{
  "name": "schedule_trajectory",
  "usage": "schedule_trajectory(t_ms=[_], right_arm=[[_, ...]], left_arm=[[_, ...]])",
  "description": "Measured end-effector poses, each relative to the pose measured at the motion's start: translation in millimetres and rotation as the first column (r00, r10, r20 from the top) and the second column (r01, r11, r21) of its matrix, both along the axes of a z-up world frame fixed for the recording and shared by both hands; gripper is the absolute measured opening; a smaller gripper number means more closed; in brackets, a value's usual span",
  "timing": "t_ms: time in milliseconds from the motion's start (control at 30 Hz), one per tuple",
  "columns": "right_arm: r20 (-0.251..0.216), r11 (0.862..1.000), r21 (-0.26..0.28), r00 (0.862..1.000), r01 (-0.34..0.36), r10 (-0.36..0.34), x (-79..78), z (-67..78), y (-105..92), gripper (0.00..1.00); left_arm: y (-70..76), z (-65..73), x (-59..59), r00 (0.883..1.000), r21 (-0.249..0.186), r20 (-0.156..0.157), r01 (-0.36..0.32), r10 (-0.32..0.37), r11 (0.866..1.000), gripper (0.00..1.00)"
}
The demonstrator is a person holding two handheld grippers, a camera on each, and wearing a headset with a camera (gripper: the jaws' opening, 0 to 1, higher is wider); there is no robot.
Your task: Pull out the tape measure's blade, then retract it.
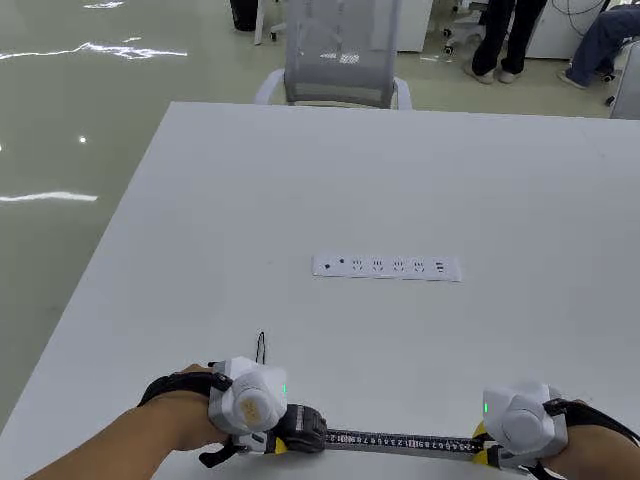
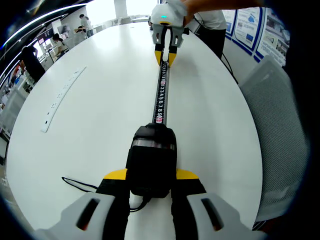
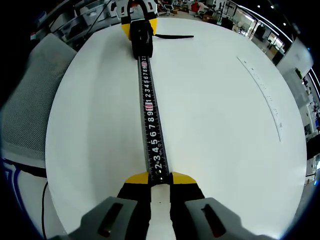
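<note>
Your count, kind by kind:
You have two grippers, the left gripper [image 2: 150,176] and the right gripper [image 3: 160,178]; one tape measure [image 1: 300,428] with one blade [image 1: 400,441] along the table's [image 1: 300,180] near edge; one power strip [image 1: 386,267] mid-table; one chair [image 1: 338,50] at the far edge.

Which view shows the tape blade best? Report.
The right gripper view: the dark numbered metal blade runs up its middle, numerals large. The left gripper view shows it receding; the head view, a thin strip.

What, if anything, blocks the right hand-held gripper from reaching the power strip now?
Probably reachable, yes: bare table lies between right hand-held gripper and power strip, though it is shut on the blade.
</note>
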State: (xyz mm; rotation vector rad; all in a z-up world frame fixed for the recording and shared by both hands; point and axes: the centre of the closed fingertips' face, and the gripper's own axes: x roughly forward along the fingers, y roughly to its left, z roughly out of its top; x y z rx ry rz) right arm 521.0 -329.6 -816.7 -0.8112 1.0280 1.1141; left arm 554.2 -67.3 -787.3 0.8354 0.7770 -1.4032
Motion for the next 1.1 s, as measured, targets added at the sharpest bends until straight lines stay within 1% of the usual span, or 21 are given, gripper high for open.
schedule_trajectory(t_ms=[600, 800, 867, 900, 967, 1033, 1100], right_arm=[[0.004, 1.0, 0.006, 1.0, 0.016, -0.016, -0.2, -0.2, -3.1, 0.12], [0.009, 0.999, 0.028, 0.999, 0.045, -0.046, -0.1, 0.1, -2.9, 0.13], [0.0, 0.997, 0.039, 0.998, 0.069, -0.07, -0.9, 0.6, -1.0, 0.13], [0.001, 0.997, 0.044, 0.998, 0.063, -0.063, -1.0, 1.0, -0.2, 0.13], [-0.002, 0.994, 0.064, 0.996, 0.085, -0.085, -1.1, 1.2, -0.3, 0.13], [0.0, 0.993, 0.079, 0.996, 0.092, -0.093, -1.6, 1.2, -0.6, 0.13], [0.001, 0.992, 0.083, 0.995, 0.095, -0.095, -1.2, 1.0, -0.1, 0.13]], left_arm=[[0.1, -0.4, 0.3, 1.0, 0.002, 0.001, -0.001, 0.001, 1.0, 0.27], [0.0, 0.3, 0.3, 1.0, -0.002, 0.004, -0.004, 0.004, 1.0, 0.27], [-0.2, 0.3, 0.7, 1.0, -0.003, 0.002, -0.008, 0.008, 1.0, 0.27], [-0.1, 0.3, 0.8, 1.0, -0.003, 0.003, -0.008, 0.008, 1.0, 0.27], [-0.2, 0.3, 0.9, 1.0, -0.006, 0.003, -0.01, 0.01, 1.0, 0.27], [-0.1, 0.0, 1.0, 1.0, -0.006, 0.006, -0.01, 0.01, 1.0, 0.27], [-0.1, 0.0, 0.7, 1.0, -0.005, 0.007, -0.01, 0.01, 1.0, 0.27]])
